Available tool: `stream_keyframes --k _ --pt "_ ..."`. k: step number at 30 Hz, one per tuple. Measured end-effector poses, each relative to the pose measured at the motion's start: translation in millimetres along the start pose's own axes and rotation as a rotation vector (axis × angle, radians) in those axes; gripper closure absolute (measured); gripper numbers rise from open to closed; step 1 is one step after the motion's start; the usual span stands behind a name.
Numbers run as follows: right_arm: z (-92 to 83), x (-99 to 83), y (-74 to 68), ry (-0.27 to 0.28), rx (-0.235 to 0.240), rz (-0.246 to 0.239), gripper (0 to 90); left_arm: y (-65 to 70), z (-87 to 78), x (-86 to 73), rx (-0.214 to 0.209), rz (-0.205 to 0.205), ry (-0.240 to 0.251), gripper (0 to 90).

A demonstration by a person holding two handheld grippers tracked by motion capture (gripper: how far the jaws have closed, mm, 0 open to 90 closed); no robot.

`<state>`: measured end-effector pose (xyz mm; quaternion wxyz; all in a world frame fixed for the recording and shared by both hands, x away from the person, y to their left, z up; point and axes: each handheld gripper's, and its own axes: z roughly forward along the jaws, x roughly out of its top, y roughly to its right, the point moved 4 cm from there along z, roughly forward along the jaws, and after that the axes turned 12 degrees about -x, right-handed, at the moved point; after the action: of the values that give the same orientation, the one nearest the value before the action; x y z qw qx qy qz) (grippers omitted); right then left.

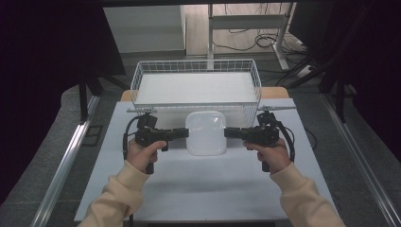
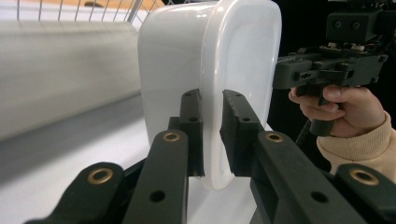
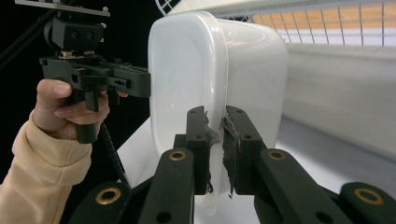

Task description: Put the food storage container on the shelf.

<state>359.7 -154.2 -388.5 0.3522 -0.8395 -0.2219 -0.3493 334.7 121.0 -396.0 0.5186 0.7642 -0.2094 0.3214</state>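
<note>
High view: your left gripper [image 1: 185, 133] and right gripper [image 1: 227, 133] pinch opposite rims of the white rounded plastic tub [image 1: 205, 133], before the empty white wire basket [image 1: 196, 87].

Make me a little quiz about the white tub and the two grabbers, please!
1. True or false: both grippers pinch the tub's rim.
2. What stands behind the tub: A a wire basket, B a red bucket, C a kettle?
3. How many hands are holding grippers?

Key:
1. True: the left gripper and right gripper each clamp the rim of the tub.
2. A, the basket.
3. Two.
</note>
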Motion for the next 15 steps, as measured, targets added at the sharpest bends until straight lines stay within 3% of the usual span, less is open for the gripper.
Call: stream_keyframes --k 7,15 --pt "-6.6 21.1 -5.4 0.026 -0.001 -0.015 80.0 7.7 -5.2 24.9 -0.005 0.036 0.0 79.8" --pt "-13.3 56.8 -9.4 0.054 -0.01 -0.026 79.9 12.1 -9.3 61.2 -0.021 0.054 0.005 79.8"
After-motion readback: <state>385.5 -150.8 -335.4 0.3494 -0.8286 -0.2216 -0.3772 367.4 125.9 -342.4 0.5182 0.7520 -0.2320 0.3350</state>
